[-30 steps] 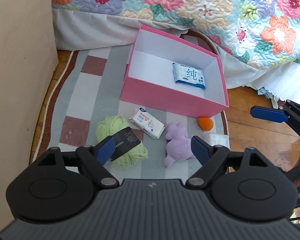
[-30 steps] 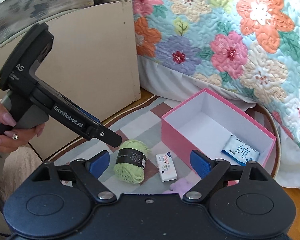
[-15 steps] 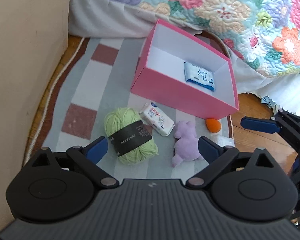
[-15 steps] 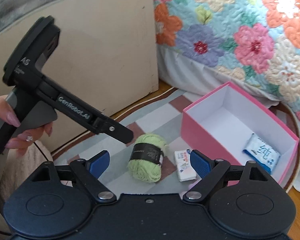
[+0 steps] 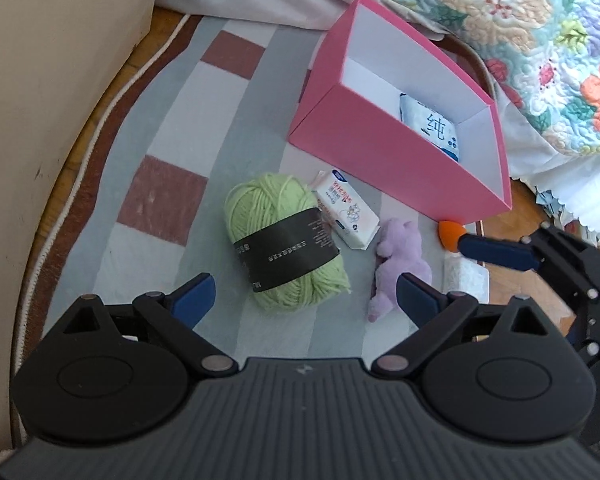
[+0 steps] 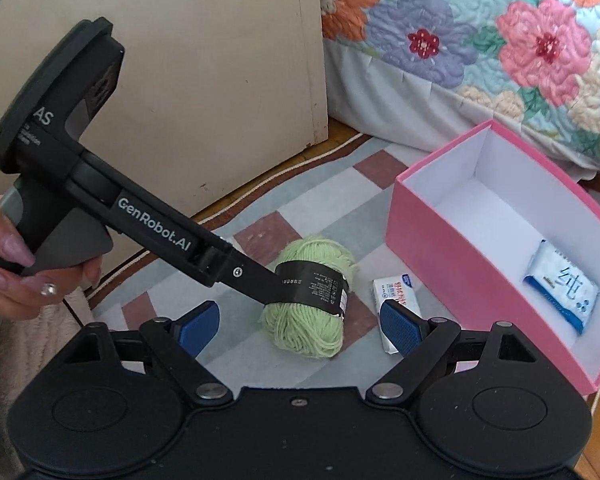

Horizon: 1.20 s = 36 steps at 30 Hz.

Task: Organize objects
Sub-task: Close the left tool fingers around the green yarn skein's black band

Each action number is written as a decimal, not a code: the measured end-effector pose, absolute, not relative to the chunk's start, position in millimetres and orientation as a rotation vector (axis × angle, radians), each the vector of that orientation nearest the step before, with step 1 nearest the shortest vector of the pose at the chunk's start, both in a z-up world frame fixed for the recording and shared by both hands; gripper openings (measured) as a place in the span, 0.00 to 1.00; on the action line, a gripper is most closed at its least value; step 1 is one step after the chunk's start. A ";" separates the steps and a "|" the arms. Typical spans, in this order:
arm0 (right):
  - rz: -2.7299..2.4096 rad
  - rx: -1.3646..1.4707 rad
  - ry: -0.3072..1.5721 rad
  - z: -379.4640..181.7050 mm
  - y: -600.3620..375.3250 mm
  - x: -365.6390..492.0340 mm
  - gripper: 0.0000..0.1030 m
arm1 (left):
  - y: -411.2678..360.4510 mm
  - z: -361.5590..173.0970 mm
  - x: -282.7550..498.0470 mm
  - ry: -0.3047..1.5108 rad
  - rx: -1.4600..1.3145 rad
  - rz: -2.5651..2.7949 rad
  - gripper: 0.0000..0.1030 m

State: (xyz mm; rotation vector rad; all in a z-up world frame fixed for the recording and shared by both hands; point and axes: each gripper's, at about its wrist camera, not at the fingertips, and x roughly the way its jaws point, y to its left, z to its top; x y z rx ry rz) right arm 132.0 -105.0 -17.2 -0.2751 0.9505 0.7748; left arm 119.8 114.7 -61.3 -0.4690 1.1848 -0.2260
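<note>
A green yarn ball (image 5: 284,240) with a black band lies on the striped rug (image 5: 160,128). My left gripper (image 5: 306,298) hovers open just in front of the yarn, nothing between its pads. Beside the yarn lie a small white tissue pack (image 5: 346,208), a purple plush toy (image 5: 400,264) and an orange piece (image 5: 448,234). Behind them, the pink box (image 5: 380,160) holds a blue-and-white wipes pack (image 5: 432,124). My right gripper (image 6: 300,326) is open above the yarn ball (image 6: 312,292) and the tissue pack (image 6: 396,296), holding nothing. One of the right gripper's fingers (image 5: 496,250) reaches in near the orange piece.
A bed with a floral quilt (image 6: 500,40) stands behind the pink box (image 6: 440,248). A beige board (image 6: 180,80) walls off the left side. A person's hand (image 6: 16,264) grips the left gripper's handle. Another white pack (image 5: 464,276) lies at the rug's right edge, by the wooden floor (image 5: 512,232).
Both grippers have come down toward the rug, so the yarn and box look larger. The left gripper's jaws widened early on. The objects have not moved.
</note>
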 end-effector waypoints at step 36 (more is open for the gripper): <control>0.746 -0.263 0.984 -107.8 -81.9 146.0 0.87 | 120.1 -122.2 137.9 1.199 -0.614 -0.201 0.75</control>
